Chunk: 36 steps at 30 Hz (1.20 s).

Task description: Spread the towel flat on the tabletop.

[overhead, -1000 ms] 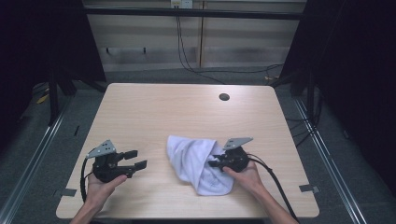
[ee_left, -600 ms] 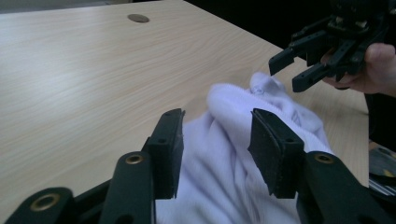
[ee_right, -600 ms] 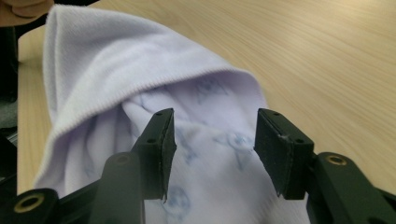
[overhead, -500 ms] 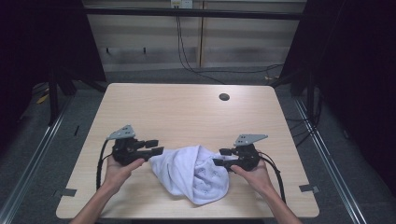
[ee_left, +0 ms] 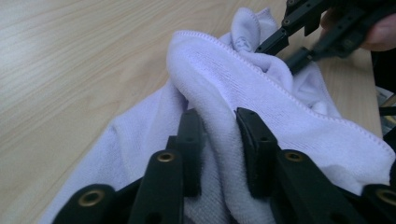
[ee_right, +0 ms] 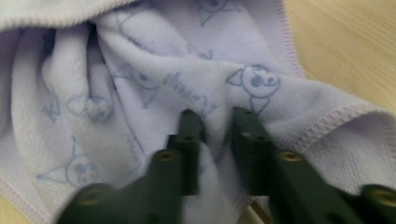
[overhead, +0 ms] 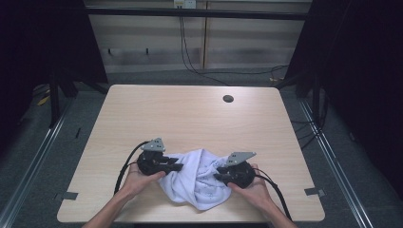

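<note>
A crumpled pale lilac towel (overhead: 197, 179) printed with small blue cartoon faces lies near the front edge of the wooden table (overhead: 190, 118). My left gripper (overhead: 175, 166) is at the towel's left side. In the left gripper view its jaws are shut on a raised fold of the towel (ee_left: 219, 84). My right gripper (overhead: 217, 177) holds the towel's right side. The right gripper view has its jaws pinching a printed fold of the towel (ee_right: 205, 93) close to a stitched hem. Far off in the left gripper view, the right gripper (ee_left: 292, 46) bites into the cloth.
A round dark cable hole (overhead: 228, 99) sits at the table's far right. Grey tape marks (overhead: 313, 192) lie near both front corners. Metal rails and cables run along the floor beside and behind the table.
My left gripper has moved right from the bare table to the towel and closed on its left side. The towel has been drawn out wider between both grippers.
</note>
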### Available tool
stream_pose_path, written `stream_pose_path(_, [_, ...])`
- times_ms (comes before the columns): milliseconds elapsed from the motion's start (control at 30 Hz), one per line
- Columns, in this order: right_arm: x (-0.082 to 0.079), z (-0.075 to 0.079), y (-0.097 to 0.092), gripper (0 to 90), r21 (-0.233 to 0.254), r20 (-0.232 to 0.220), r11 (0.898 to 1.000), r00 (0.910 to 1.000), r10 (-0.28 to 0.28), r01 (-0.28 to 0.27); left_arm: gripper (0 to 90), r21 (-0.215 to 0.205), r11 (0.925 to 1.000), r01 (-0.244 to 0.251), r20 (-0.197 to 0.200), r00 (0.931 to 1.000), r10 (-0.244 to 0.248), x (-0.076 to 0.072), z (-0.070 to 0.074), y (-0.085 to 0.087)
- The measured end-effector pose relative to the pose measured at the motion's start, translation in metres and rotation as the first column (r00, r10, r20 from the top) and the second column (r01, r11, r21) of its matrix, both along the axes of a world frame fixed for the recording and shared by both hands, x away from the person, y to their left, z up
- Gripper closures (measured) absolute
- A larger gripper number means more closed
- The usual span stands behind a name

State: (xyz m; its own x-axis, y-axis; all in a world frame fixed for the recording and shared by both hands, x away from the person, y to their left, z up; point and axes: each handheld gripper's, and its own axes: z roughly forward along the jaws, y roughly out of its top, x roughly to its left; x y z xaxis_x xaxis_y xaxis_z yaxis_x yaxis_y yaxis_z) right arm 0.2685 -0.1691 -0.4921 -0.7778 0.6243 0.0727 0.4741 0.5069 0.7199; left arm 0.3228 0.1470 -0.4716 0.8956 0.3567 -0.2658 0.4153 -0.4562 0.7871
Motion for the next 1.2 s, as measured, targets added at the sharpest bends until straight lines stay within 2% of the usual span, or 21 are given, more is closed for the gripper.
stream_pose_path(67, [0.006, 0.004, -0.007, 84.9, 0.048, -0.023, 0.998, 0.9993, -0.028, 0.029, 76.9, -0.03, 0.9995, -0.007, -0.005, 1.0, 0.007, 0.0, 0.003, 0.005])
stream_pose_path(133, [0.01, 0.012, -0.014, 85.2, 0.077, -0.021, 0.996, 0.9987, -0.045, 0.047, 77.3, -0.116, 0.9924, -0.041, -0.013, 0.9991, 0.04, 0.002, 0.012, 0.016])
stream_pose_path(233, [0.012, 0.02, -0.022, 85.2, 0.106, -0.016, 0.992, 0.9979, -0.063, 0.064, 78.2, -0.16, 0.9848, -0.067, 0.001, 0.9977, 0.068, 0.003, 0.019, 0.024])
stream_pose_path(267, [0.012, 0.029, -0.034, 85.4, 0.126, -0.008, 0.989, 0.9966, -0.082, 0.082, 79.1, -0.227, 0.9704, -0.084, -0.006, 0.9964, 0.084, 0.004, 0.026, 0.031])
stream_pose_path(367, [0.012, 0.035, -0.043, 85.6, 0.148, -0.004, 0.984, 0.9945, -0.105, 0.104, 80.9, -0.252, 0.963, -0.097, 0.002, 0.9949, 0.101, 0.002, 0.031, 0.035])
stream_pose_path(400, [0.013, 0.038, -0.049, 85.7, 0.112, 0.015, 0.985, 0.9904, -0.137, 0.135, 81.1, -0.282, 0.952, -0.12, 0.011, 0.9917, 0.128, 0.002, 0.037, 0.04])
stream_pose_path(433, [0.013, 0.038, -0.049, 85.7, 0.112, 0.015, 0.985, 0.9904, -0.137, 0.135, 81.4, -0.282, 0.952, -0.12, 0.011, 0.9917, 0.128, 0.002, 0.037, 0.04])
stream_pose_path(467, [0.015, 0.037, -0.059, 85.8, 0.119, 0.001, 0.979, 0.9855, -0.17, 0.169, 82.1, -0.296, 0.9435, -0.149, 0.029, 0.9859, 0.165, 0.002, 0.043, 0.049])
stream_pose_path(567, [0.018, 0.038, -0.069, 85.8, 0.118, -0.006, 0.972, 0.9791, -0.203, 0.203, 82.3, -0.307, 0.9361, -0.172, 0.034, 0.9811, 0.191, 0.004, 0.047, 0.057])
stream_pose_path(633, [0.02, 0.044, -0.083, 85.9, 0.157, -0.013, 0.955, 0.9676, -0.252, 0.251, 82.5, -0.311, 0.9252, -0.217, 0.037, 0.97, 0.24, 0.006, 0.052, 0.067])
stream_pose_path(733, [0.021, 0.062, -0.097, 86.1, 0.192, 0.016, 0.938, 0.9551, -0.296, 0.287, 82.6, -0.339, 0.91, -0.238, 0.041, 0.9628, 0.267, 0.009, 0.059, 0.073])
stream_pose_path(767, [0.021, 0.062, -0.097, 86.1, 0.192, 0.016, 0.938, 0.9551, -0.296, 0.287, 82.7, -0.339, 0.91, -0.238, 0.041, 0.9628, 0.267, 0.009, 0.059, 0.073])
stream_pose_path(833, [0.02, 0.076, -0.106, 86.4, 0.241, 0.062, 0.926, 0.947, -0.315, 0.292, 82.8, -0.337, 0.9083, -0.248, 0.065, 0.9563, 0.285, 0.013, 0.064, 0.076])
stream_pose_path(867, [0.021, 0.09, -0.113, 86.6, 0.281, 0.099, 0.91, 0.934, -0.343, 0.305, 83.1, -0.355, 0.8935, -0.275, 0.057, 0.9477, 0.314, 0.021, 0.069, 0.078])
stream_pose_path(900, [0.021, 0.09, -0.113, 86.6, 0.281, 0.099, 0.91, 0.934, -0.343, 0.305, 83.1, -0.355, 0.8935, -0.275, 0.057, 0.9477, 0.314, 0.021, 0.069, 0.078])
stream_pose_path(933, [0.027, 0.102, -0.117, 86.6, 0.311, 0.116, 0.9, 0.9273, -0.356, 0.306, 83.1, -0.359, 0.8902, -0.281, 0.062, 0.9445, 0.323, 0.024, 0.072, 0.077])
stream_pose_path(1033, [0.036, 0.115, -0.118, 86.6, 0.317, 0.13, 0.895, 0.9201, -0.369, 0.314, 83.1, -0.364, 0.882, -0.299, 0.071, 0.9353, 0.347, 0.036, 0.091, 0.072])
stream_pose_path(1067, [0.048, 0.13, -0.119, 86.7, 0.322, 0.139, 0.888, 0.9117, -0.387, 0.327, 83.0, -0.341, 0.8925, -0.296, 0.125, 0.9266, 0.355, 0.042, 0.109, 0.065])
stream_pose_path(1133, [0.056, 0.138, -0.122, 86.6, 0.334, 0.141, 0.882, 0.9073, -0.396, 0.333, 83.0, -0.344, 0.8923, -0.292, 0.136, 0.9248, 0.355, 0.046, 0.119, 0.062])
stream_pose_path(1167, [0.073, 0.155, -0.126, 86.7, 0.345, 0.146, 0.871, 0.8972, -0.417, 0.349, 83.0, -0.356, 0.8893, -0.287, 0.179, 0.9131, 0.366, 0.054, 0.139, 0.057])
stream_pose_path(1200, [0.082, 0.164, -0.128, 86.7, 0.355, 0.145, 0.863, 0.8907, -0.431, 0.359, 83.0, -0.358, 0.8877, -0.29, 0.195, 0.9067, 0.374, 0.059, 0.148, 0.055])
